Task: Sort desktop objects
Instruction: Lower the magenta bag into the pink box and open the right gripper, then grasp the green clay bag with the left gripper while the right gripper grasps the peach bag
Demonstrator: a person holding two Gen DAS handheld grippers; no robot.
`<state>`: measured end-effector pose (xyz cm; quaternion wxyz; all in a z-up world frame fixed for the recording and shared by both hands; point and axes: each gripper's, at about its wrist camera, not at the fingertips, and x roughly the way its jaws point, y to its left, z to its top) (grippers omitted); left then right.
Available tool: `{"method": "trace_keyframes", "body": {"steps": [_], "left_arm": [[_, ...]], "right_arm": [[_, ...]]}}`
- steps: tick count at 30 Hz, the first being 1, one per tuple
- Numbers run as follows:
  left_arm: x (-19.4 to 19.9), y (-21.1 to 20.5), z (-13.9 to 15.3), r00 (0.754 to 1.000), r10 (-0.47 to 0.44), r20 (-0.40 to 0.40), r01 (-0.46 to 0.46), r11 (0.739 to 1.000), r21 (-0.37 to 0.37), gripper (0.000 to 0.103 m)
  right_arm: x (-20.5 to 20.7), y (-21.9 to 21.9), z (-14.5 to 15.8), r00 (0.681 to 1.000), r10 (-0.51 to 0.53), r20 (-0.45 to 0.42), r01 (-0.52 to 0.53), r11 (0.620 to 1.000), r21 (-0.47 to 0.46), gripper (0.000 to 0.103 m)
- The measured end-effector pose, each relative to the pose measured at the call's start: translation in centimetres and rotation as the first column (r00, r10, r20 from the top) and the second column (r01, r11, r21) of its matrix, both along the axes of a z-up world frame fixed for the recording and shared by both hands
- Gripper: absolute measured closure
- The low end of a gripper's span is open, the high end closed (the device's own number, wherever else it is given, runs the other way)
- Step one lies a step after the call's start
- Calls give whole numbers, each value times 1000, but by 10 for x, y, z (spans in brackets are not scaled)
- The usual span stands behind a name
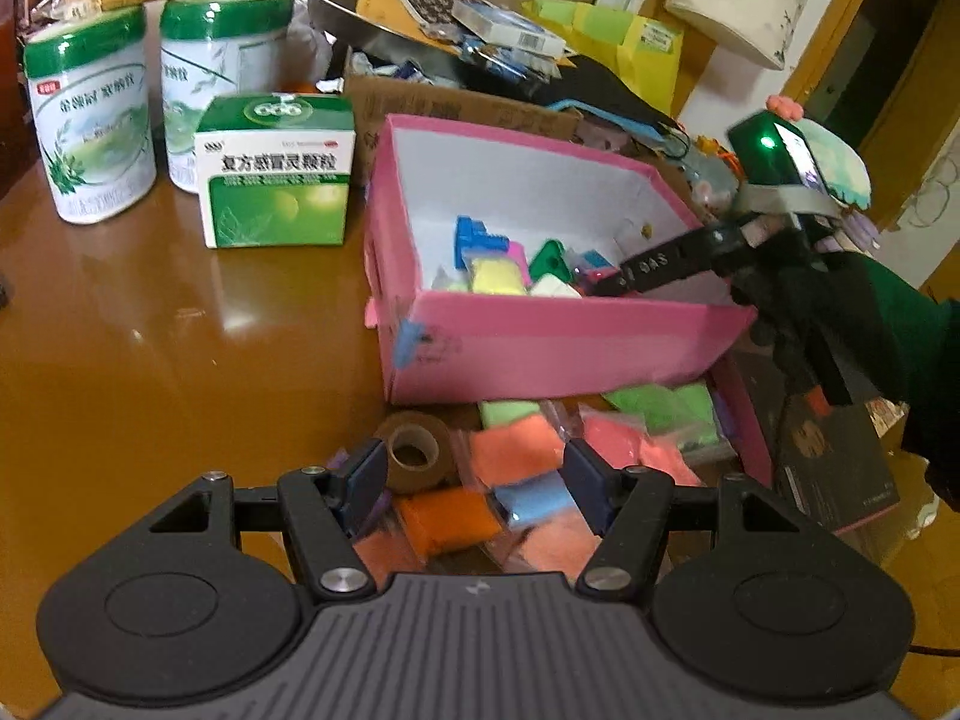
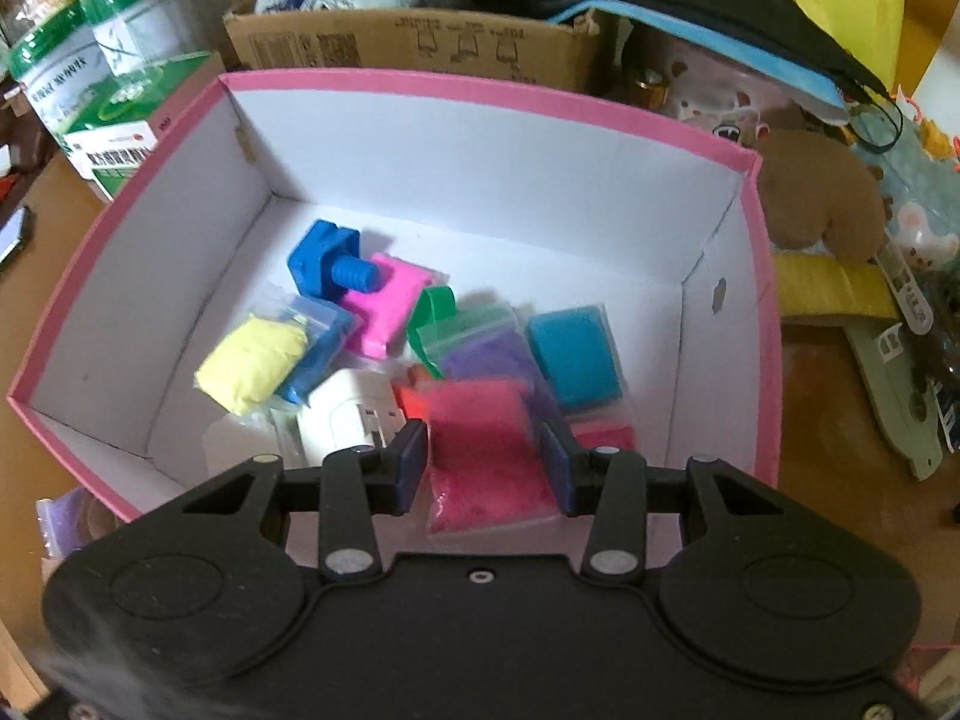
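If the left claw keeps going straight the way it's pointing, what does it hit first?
Most likely the loose pile of colored clay bags on the table, right between and ahead of the open left claw. The brown tape roll sits just left of that line, and the pink box lies beyond. Depth is uncertain.

I see a glossy brown table [image 1: 150, 330], a pink paper box [image 2: 480, 93] with matt white inside, clay in shiny plastic bags [image 2: 486, 438], and a matt black plastic gripper [image 1: 474, 474].
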<state>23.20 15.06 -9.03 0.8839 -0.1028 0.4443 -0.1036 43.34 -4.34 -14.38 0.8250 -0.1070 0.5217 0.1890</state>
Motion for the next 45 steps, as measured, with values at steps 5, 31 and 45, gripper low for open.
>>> {"method": "trace_keyframes", "body": {"steps": [5, 31, 45], "left_arm": [[-11, -5, -5, 1000, 14, -10, -14, 1000, -1, 39], [-66, -72, -59, 995, -99, 9, 99, 995, -12, 23], [-41, -111, -62, 949, -311, 44, 310, 950, 27, 28]], "right_arm": [[-3, 1, -7, 1000, -5, -5, 5, 1000, -17, 53], [-247, -57, -10, 853, 499, 153, -505, 863, -4, 26], [-239, -49, -46, 827, 556, 88, -557, 831, -15, 30]]}}
